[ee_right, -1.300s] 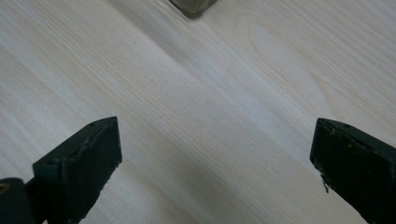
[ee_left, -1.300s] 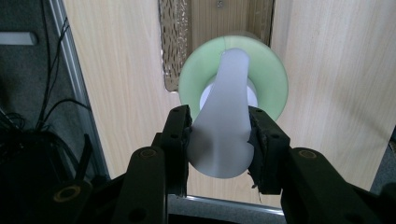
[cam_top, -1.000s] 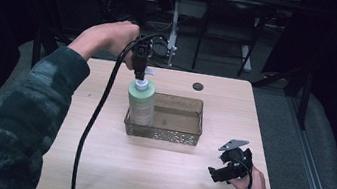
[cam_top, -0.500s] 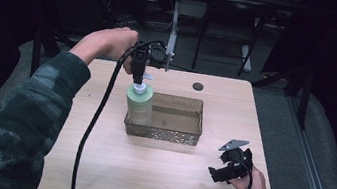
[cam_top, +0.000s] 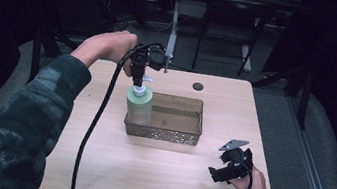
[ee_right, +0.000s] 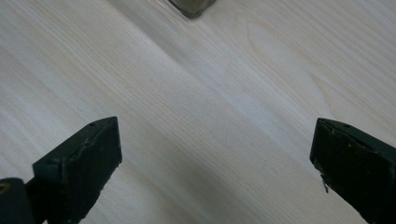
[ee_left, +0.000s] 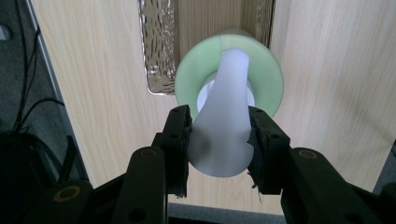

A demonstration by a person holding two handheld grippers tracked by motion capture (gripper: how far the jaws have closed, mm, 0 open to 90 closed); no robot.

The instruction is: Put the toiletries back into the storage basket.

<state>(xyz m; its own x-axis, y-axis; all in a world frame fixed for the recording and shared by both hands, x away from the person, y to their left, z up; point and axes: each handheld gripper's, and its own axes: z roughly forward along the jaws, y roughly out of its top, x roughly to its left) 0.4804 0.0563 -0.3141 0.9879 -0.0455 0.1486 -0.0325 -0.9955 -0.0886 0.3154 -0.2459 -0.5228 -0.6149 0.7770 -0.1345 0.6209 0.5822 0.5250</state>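
A pale green pump bottle (cam_top: pixel 139 106) stands upright at the left end of a mesh basket (cam_top: pixel 170 136), its lower part behind the mesh wall. My left gripper (cam_top: pixel 138 84) points down from above and is shut on the bottle's white pump head (ee_left: pixel 224 135). In the left gripper view both pads press the pump head's sides, with the green shoulder (ee_left: pixel 273 84) and the basket (ee_left: pixel 161 46) below. My right gripper (cam_top: pixel 212 174) lies low at the table's front right. It is open, with bare wood between its jaws (ee_right: pixel 215 154).
The light wooden table (cam_top: pixel 144 177) has a small round black hole (cam_top: pixel 198 86) behind the basket. A black cable (cam_top: pixel 93 129) trails from the left gripper across the table's left half. The basket's corner (ee_right: pixel 191 7) shows far ahead of the right gripper.
My left hand and the bottle have sunk a little at the basket's left end. The right gripper has stayed where it was.
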